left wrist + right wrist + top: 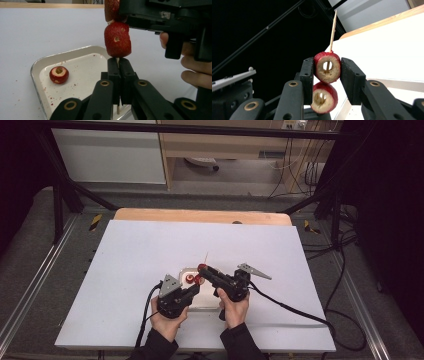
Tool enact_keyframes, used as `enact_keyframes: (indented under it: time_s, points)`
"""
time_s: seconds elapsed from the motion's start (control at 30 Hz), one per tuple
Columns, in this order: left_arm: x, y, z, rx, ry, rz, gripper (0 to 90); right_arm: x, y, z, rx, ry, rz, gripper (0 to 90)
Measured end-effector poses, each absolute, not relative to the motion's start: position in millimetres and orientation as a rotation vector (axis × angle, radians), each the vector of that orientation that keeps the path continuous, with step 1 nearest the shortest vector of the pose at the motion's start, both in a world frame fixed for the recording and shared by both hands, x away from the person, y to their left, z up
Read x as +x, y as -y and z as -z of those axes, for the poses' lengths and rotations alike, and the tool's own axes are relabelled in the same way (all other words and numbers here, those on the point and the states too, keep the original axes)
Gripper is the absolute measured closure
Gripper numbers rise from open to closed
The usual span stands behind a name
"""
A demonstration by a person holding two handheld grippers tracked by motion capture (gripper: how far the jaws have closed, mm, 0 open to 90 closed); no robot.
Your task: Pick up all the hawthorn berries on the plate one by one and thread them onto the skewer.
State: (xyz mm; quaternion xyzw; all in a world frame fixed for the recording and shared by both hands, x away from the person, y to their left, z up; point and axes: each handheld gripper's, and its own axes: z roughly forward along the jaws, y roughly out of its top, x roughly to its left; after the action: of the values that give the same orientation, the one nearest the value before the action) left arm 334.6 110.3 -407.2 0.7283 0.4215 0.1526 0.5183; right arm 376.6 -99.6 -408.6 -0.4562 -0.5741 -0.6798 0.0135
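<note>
White table mid-frame, wooden edge above, tray centre, left gripper clamping skewer, right gripper squeezing upper fruit, dark room.

Fruit pieces on the skewer: red skin, cream flesh, both the upper piece and lower piece. Skewer pale tan wood. Loose piece in tray: same red, pale core. Tray white, red flecks. Left claw and right claw black, brass-coloured pins. Counter white, wood far edge.
</note>
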Motion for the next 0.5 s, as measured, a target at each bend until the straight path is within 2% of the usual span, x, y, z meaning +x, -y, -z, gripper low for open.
enact_keyframes:
  time_s: [0.2,0.5]
  points:
    - [334.8,-113.6,408.9,1.761,-0.991,-0.372,88.3,377.0,99.8,409.4,-1.403,1.814,2.085,63.2]
    - [331.7,-144.9,411.6,1.837,-0.947,-0.385,88.1,377.0,116.6,397.4,-1.376,2.070,2.029,28.1]
